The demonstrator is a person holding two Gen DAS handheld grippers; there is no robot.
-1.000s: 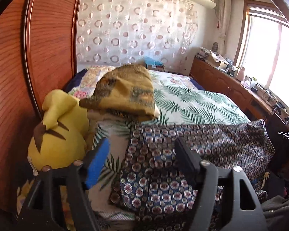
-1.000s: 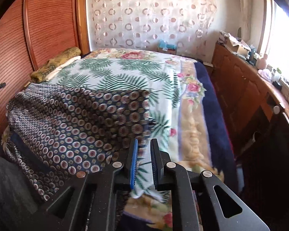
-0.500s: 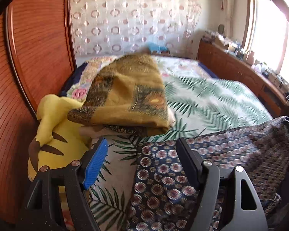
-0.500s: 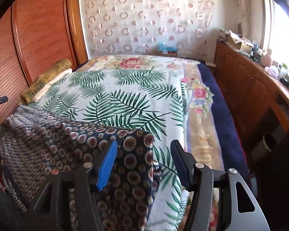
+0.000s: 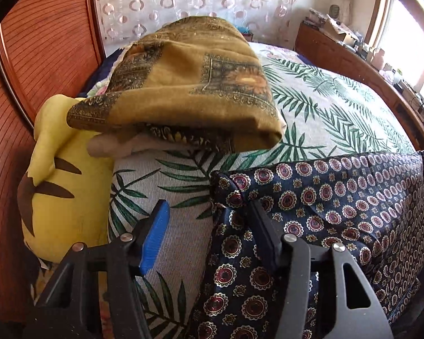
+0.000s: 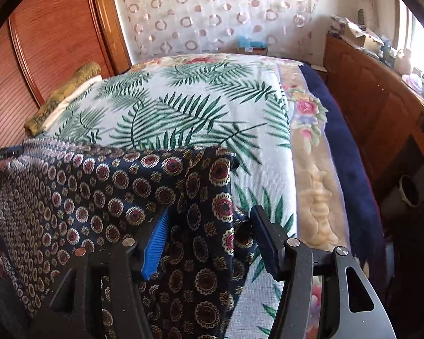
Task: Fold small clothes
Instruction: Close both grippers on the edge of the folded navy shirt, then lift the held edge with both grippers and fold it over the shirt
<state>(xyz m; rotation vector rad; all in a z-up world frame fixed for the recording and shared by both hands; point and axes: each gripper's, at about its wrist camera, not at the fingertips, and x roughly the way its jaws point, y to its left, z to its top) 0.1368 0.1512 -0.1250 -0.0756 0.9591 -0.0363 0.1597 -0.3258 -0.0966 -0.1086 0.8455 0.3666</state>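
A dark blue garment (image 5: 339, 197) patterned with red and gold medallions lies spread across the near end of the bed. In the left wrist view, my left gripper (image 5: 209, 209) straddles its left corner. The jaws are closing, but the blue pad (image 5: 154, 237) still stands clear of the cloth. In the right wrist view the same garment (image 6: 99, 192) hangs over the bed's edge. My right gripper (image 6: 210, 214) stands open around its right corner without pressing on it. The left gripper's tip (image 6: 5, 152) shows at the garment's far left edge.
A palm-leaf bed cover (image 5: 325, 107) lies under the garment. A yellow plush toy (image 5: 62, 192) and a folded mustard cloth (image 5: 189, 84) sit at the left by the wooden wardrobe (image 5: 28, 70). A wooden cabinet (image 6: 381, 113) runs along the right of the bed.
Both grippers came forward and down, laying the garment on the bed. The right gripper went from shut on the corner to open. The left jaws narrowed a little.
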